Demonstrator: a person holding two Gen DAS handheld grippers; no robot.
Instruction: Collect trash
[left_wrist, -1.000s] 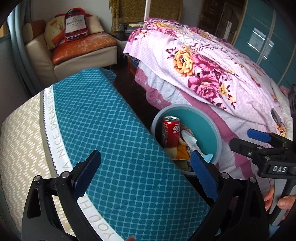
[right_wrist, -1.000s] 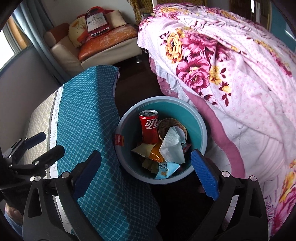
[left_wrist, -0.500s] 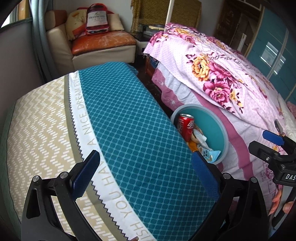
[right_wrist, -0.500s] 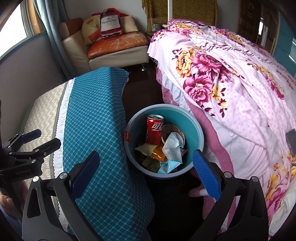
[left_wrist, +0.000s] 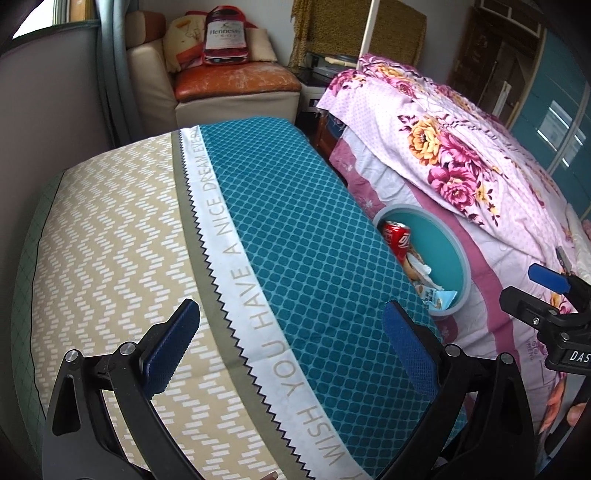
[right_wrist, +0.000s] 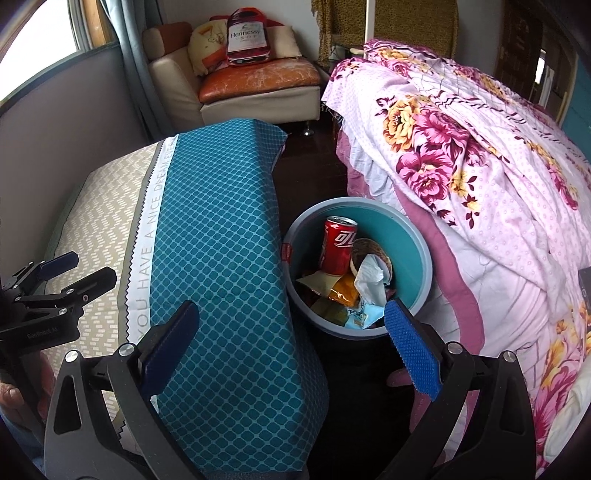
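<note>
Only right view shows whole trash bin (right_wrist: 424, 258), left sees cloth (left_wrist: 295, 240), both jaws released, empty.

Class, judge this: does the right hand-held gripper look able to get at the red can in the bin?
Probably yes: the right hand-held gripper is open above the bin, and the red can stands upright, uncovered.

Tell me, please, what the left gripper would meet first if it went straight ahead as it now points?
Most likely the teal-and-beige cloth covering the surface ahead; the left gripper is open, its line ending on the cloth, though depth is uncertain.
</note>
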